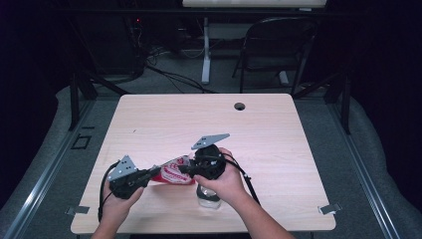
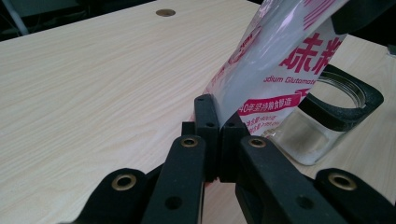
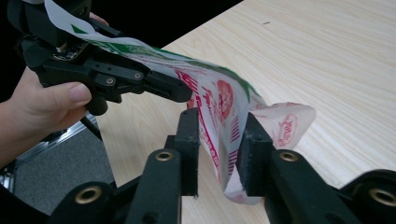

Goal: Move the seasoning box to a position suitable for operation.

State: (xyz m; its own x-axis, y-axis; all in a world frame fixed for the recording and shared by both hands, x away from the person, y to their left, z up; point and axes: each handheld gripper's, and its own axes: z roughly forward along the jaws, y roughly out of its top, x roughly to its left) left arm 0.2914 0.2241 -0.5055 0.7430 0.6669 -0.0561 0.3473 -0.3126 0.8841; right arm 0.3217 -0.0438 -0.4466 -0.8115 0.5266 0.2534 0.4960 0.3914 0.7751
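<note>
At the near edge of the table [image 1: 149,114], the left gripper [image 2: 214,122] has its jaws pressed fully together on one end of a red-and-white seasoning packet [image 1: 173,173]. Just beyond, the right gripper [image 3: 219,140] stands with jaws partly apart around the other end; whether they really pinch the film I cannot tell. The packet hangs between the two, tilted over an open glass jar [image 2: 322,126] that stands beside the right hand [image 1: 226,181]. The jar looks nearly empty, so pouring seems only beginning. Farther off, a folding chair [image 1: 278,45] stands behind the table.
</note>
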